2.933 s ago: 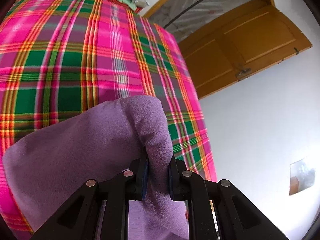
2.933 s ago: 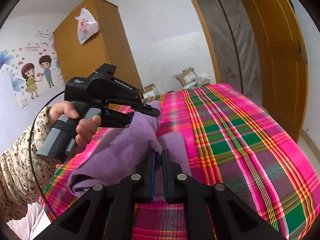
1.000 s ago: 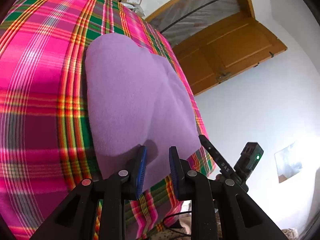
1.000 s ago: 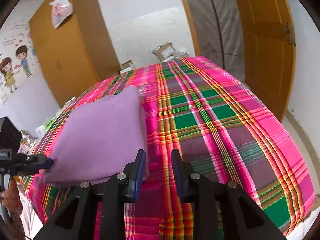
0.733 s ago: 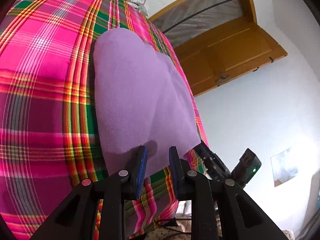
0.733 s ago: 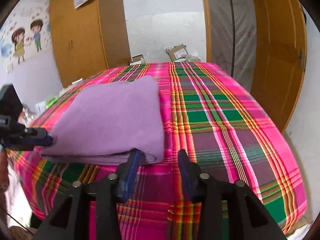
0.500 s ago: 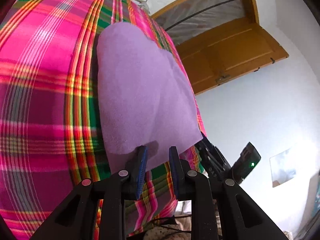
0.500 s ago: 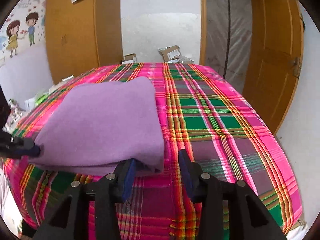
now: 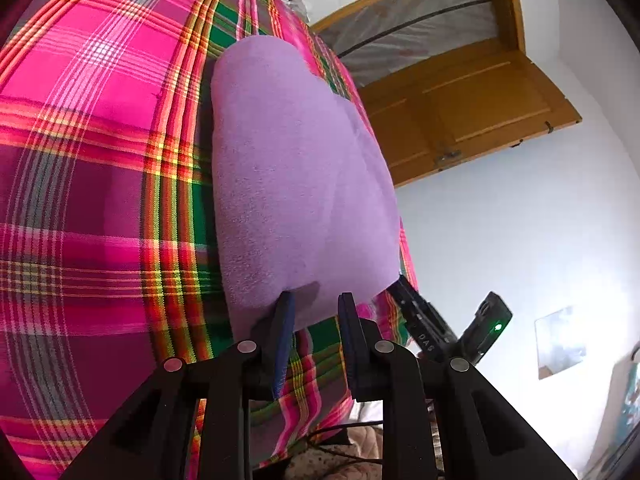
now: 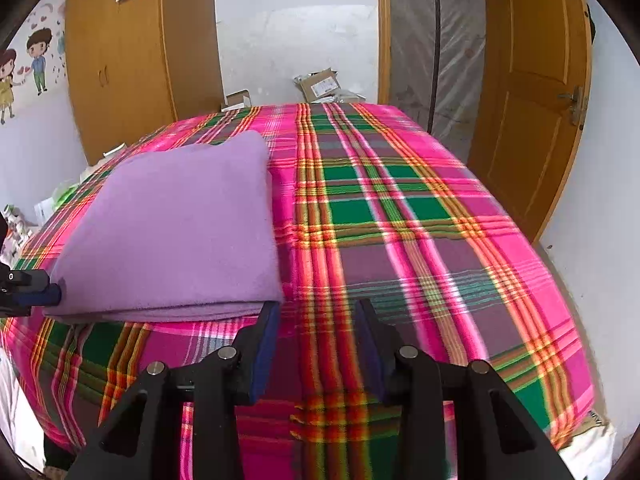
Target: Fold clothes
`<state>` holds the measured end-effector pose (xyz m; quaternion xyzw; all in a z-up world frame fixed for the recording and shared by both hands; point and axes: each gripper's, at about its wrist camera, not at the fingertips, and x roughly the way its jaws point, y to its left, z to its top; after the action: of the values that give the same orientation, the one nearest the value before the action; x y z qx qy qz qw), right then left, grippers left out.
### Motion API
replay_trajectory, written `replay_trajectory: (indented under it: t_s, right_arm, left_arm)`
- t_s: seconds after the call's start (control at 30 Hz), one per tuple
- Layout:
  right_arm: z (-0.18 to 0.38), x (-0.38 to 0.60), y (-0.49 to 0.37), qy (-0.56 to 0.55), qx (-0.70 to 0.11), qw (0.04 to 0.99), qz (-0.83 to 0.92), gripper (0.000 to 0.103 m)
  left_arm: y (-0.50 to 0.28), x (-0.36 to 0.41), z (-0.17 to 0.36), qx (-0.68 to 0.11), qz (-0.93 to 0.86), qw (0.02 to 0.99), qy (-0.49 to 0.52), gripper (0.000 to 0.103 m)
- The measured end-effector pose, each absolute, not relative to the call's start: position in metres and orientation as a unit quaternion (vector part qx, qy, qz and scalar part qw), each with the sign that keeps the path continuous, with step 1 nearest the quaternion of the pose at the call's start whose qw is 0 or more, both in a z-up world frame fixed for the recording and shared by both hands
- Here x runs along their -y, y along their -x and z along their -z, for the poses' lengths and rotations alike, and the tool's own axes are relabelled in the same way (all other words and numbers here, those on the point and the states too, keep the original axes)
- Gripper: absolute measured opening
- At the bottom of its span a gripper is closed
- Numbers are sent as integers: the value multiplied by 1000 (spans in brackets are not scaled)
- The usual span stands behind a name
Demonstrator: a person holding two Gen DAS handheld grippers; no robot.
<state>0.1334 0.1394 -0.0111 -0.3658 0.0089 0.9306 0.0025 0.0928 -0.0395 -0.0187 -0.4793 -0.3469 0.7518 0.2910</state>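
Observation:
A purple fleece garment [image 9: 296, 168] lies folded in a flat rectangle on the pink-and-green plaid bed [image 9: 100, 120]. My left gripper [image 9: 316, 304] is open at the garment's near edge, its fingertips just overlapping the fabric without pinching it. In the right wrist view the same garment [image 10: 180, 224] sits on the left half of the bed [image 10: 400, 220]. My right gripper [image 10: 316, 312] is wide open beside its near right corner, holding nothing. The right gripper's body [image 9: 424, 328] shows at the garment's other near corner, and the left gripper's tip [image 10: 36, 292] shows at the frame's left edge.
A wooden wardrobe [image 10: 120, 60] stands behind the bed on the left, an open wooden door [image 10: 532, 100] on the right. Cardboard boxes [image 10: 320, 84] lie against the far wall. The bed's near edge drops off just below both grippers.
Both grippers held the garment up shut on it; it now lies folded on the bed and both are open. The right gripper has opened wider and drawn off the corner.

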Motion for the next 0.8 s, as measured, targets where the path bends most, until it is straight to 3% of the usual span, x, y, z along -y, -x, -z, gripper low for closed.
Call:
replay_trajectory:
  t_s: [0.33, 0.43, 0.5, 0.8]
  right_arm:
    - [-31, -137, -120, 313, -32, -53, -948, 40]
    - [-33, -125, -100, 308, -33, -80, -948, 35]
    - [-28, -118, -88, 317, -32, -89, -944, 30]
    - [8, -116, -68, 370, -41, -92, -923, 27]
  left_arm:
    - [-69, 40, -25, 311, -806, 259, 433, 23]
    - [-41, 35, -32, 301, -815, 249, 429, 23]
    - [-23, 33, -31, 303, -811, 256, 430, 23]
    - [33, 45, 4, 361, -777, 240, 456, 23]
